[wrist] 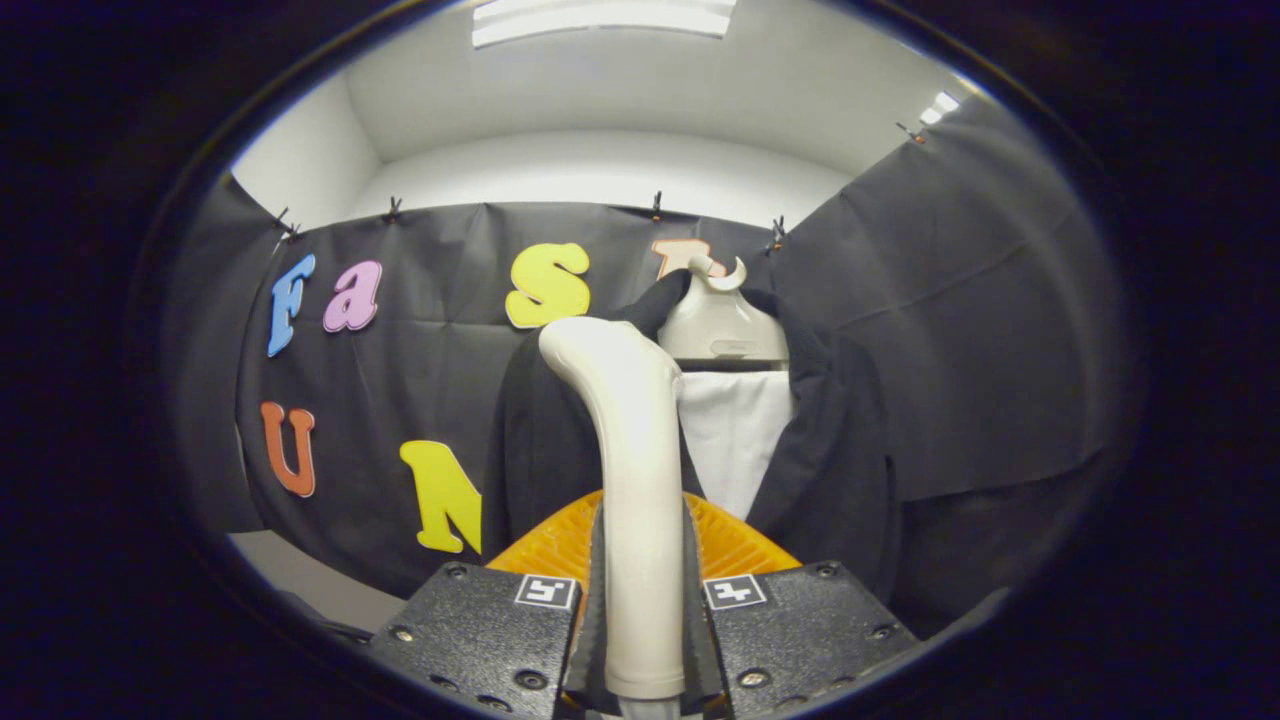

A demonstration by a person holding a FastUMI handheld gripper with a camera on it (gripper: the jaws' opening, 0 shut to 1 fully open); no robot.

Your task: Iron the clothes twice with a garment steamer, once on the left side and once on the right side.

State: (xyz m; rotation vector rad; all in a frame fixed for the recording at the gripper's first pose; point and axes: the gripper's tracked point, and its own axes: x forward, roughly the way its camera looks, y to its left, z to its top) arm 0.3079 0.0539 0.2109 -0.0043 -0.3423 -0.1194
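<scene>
My gripper [640, 560] is shut on the cream handle of the garment steamer [630, 450], which stands upright between the fingers. Its curved head bends away from me at the top, toward the clothes. Just beyond it hangs a dark jacket [830, 450] over a white shirt [735, 440] on a cream hanger stand [720, 325]. The steamer head sits in front of the jacket's left side. Whether the head touches the cloth is hidden by the handle.
Black cloth walls the booth behind and to the right of the jacket. A pale floor or table strip [310, 575] shows low on the left. White ceiling with a light panel [600, 15] lies above.
</scene>
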